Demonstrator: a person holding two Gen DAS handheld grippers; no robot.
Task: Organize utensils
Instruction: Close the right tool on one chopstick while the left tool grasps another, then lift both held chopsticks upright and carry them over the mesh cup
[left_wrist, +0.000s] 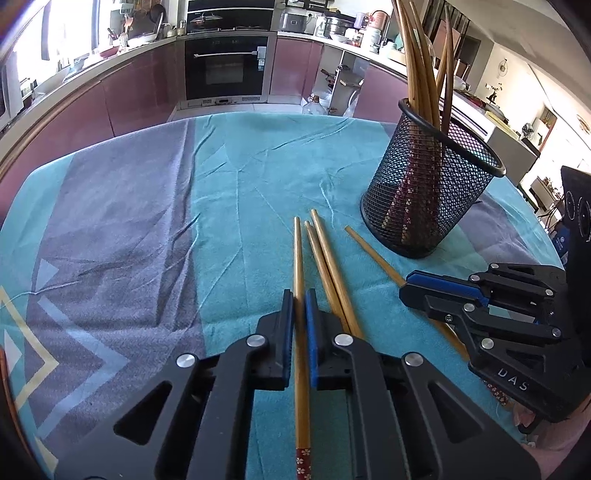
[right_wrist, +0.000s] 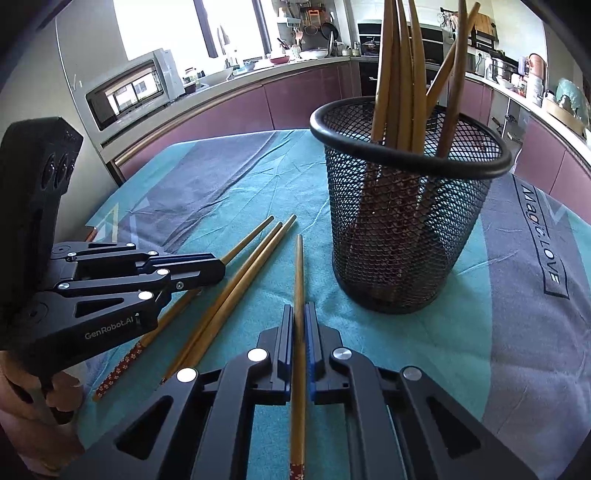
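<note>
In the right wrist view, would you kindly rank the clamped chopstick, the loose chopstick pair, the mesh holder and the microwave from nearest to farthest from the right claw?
1. Clamped chopstick, between the right claw's pads.
2. Loose chopstick pair, just left.
3. Mesh holder, ahead and right.
4. Microwave, on the far-left counter.

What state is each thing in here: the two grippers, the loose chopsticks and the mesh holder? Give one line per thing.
Left gripper: shut on one chopstick lying on the cloth.
Right gripper: shut on another chopstick, also on the cloth.
Two loose chopsticks: lying side by side between the grippers, not held.
Mesh holder: upright, with several chopsticks standing in it.
Cloth: spread out, wrinkled.
</note>
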